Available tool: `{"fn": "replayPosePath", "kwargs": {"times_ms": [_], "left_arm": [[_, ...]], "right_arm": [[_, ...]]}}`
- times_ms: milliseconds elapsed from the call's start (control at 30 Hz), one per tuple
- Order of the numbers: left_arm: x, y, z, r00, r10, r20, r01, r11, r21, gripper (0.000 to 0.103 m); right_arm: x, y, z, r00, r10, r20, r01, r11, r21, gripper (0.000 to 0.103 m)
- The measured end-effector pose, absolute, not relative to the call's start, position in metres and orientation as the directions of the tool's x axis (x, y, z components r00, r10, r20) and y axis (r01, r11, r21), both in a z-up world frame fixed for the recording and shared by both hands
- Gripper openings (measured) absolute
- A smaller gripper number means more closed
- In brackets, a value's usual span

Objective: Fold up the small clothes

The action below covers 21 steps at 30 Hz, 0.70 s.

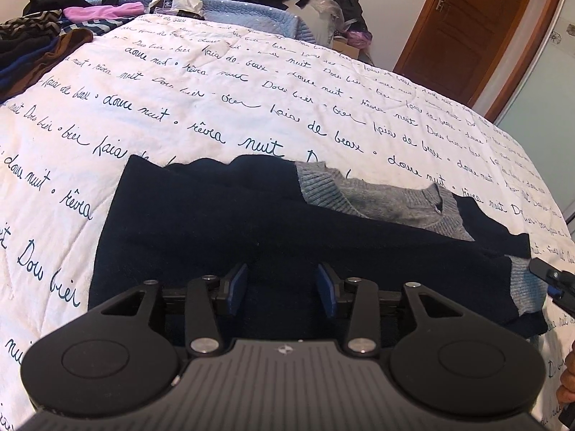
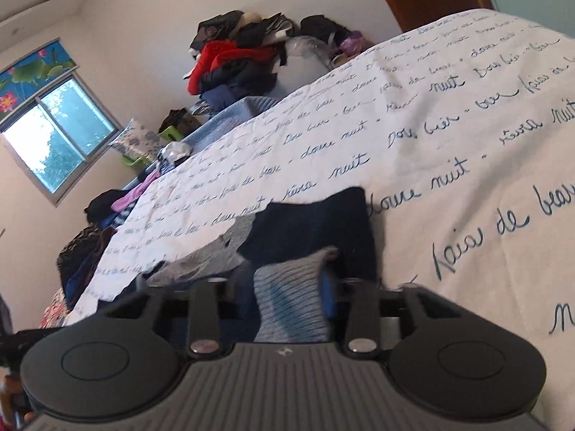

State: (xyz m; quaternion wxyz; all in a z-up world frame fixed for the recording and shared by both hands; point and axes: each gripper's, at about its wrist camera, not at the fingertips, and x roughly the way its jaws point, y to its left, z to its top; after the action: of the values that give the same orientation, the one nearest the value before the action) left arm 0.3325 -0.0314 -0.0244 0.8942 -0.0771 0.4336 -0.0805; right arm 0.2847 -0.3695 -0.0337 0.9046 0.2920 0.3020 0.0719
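You held the left gripper [image 1: 283, 289], jaws apart and empty, over the navy sweater [image 1: 222, 222]; the right gripper [image 2: 287, 298] clamped its striped cuff [image 2: 291, 305], probably for folding inward.

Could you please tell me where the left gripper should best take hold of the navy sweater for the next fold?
Judging by its flat pose, take the near hem of the navy sweater just under the left gripper, coming from above; the right gripper has its grey cuff.

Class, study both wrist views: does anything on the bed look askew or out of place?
Yes. The navy knitted sweater lies crooked on the white script-printed quilt, one grey-blue ribbed cuff bunched between the right gripper fingers.
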Motion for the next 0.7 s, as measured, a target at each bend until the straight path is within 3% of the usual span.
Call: {"fn": "replayPosePath", "kwargs": {"times_ms": [67, 167, 267, 367, 400, 467, 533, 633, 700], "left_arm": [[0.331, -0.031, -0.024, 0.619, -0.206, -0.758, 0.075, 0.976, -0.204, 0.043], [0.331, -0.03, -0.024, 0.63, -0.198, -0.751, 0.073, 0.978, -0.196, 0.046], [0.336, -0.029, -0.028, 0.617, -0.197, -0.762, 0.064, 0.978, -0.2, 0.047], [0.337, -0.028, -0.031, 0.611, -0.196, -0.767, 0.063, 0.978, -0.2, 0.048], [0.337, -0.028, -0.032, 0.612, -0.197, -0.766, 0.063, 0.978, -0.2, 0.049], [0.338, -0.029, -0.033, 0.609, -0.197, -0.769, 0.071, 0.978, -0.194, 0.052], [0.339, -0.032, -0.035, 0.605, -0.189, -0.774, 0.075, 0.981, -0.181, 0.052], [0.334, -0.031, -0.03, 0.607, -0.199, -0.769, 0.074, 0.978, -0.195, 0.052], [0.324, -0.027, -0.023, 0.611, -0.222, -0.76, 0.09, 0.973, -0.212, 0.053]], "right_arm": [[0.285, -0.367, -0.031, 0.829, 0.277, -0.486, 0.04, 0.837, 0.545, 0.011], [0.271, -0.355, -0.018, 0.89, 0.217, -0.401, -0.024, 0.901, 0.434, 0.01], [0.274, -0.343, -0.015, 0.874, 0.058, -0.483, 0.08, 0.962, 0.261, 0.01], [0.277, -0.336, -0.019, 0.811, -0.195, -0.552, 0.28, 0.957, 0.073, 0.011], [0.27, -0.334, -0.016, 0.825, -0.205, -0.526, 0.281, 0.957, 0.068, 0.011], [0.257, -0.33, -0.01, 0.872, -0.062, -0.486, 0.159, 0.974, 0.162, 0.012], [0.256, -0.319, -0.011, 0.856, 0.064, -0.512, 0.043, 0.98, 0.195, 0.015], [0.27, -0.311, -0.029, 0.781, -0.023, -0.624, 0.11, 0.989, 0.102, 0.015], [0.261, -0.316, -0.029, 0.78, -0.097, -0.618, 0.203, 0.974, 0.103, 0.016]]}}
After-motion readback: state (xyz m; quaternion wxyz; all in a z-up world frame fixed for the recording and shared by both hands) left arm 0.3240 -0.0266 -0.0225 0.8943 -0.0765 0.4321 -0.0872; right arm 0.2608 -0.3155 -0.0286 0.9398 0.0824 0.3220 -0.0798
